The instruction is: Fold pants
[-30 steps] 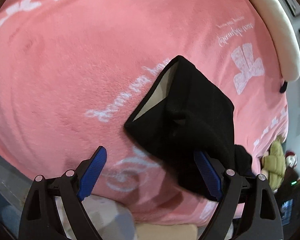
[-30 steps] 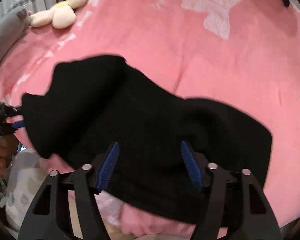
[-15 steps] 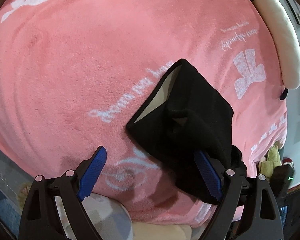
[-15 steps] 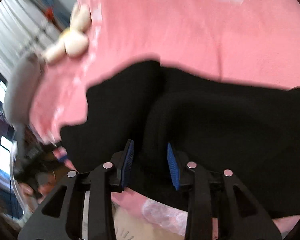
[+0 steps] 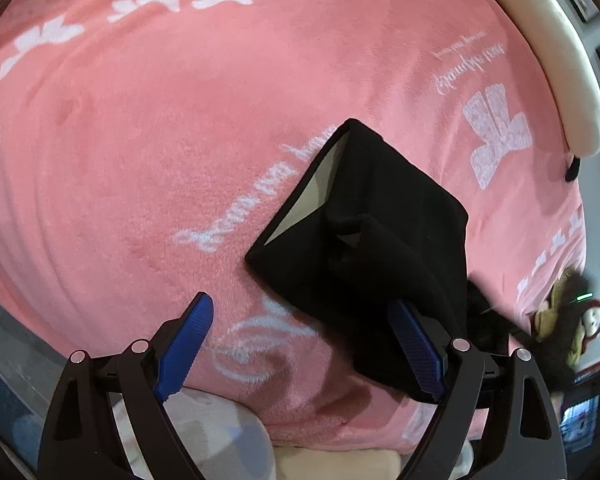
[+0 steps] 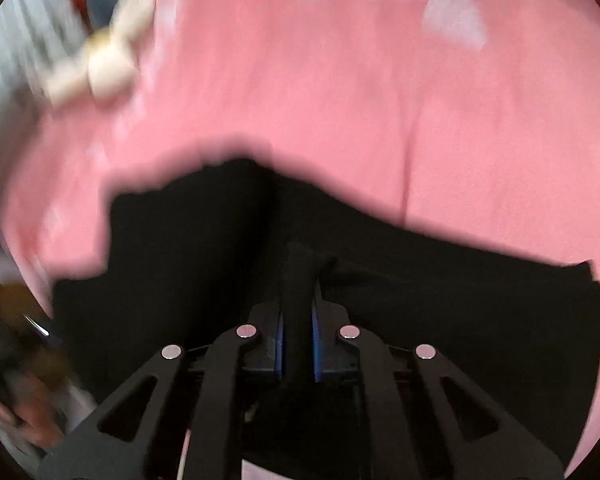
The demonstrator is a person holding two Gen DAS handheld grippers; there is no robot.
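Black pants [image 5: 384,240] lie folded on a pink blanket [image 5: 180,140], waistband with pale lining toward the upper left. My left gripper [image 5: 300,344] is open and empty at the blanket's near edge; its right finger overlaps the pants' near corner. In the right wrist view, my right gripper [image 6: 298,320] is shut on a ridge of the black pants [image 6: 460,312], pinched between its blue pads. The view is motion-blurred.
A white bolster pillow [image 5: 556,60] lies along the far right edge of the bed. Plush toys [image 5: 572,320] sit at the right; a cream plush toy [image 6: 104,64] lies on the blanket in the right wrist view. A grey patterned cloth [image 5: 220,436] is below the blanket's edge.
My right gripper has closed from wide open onto a fold of the pants and moved in close. My left gripper has stayed open, nearly still.
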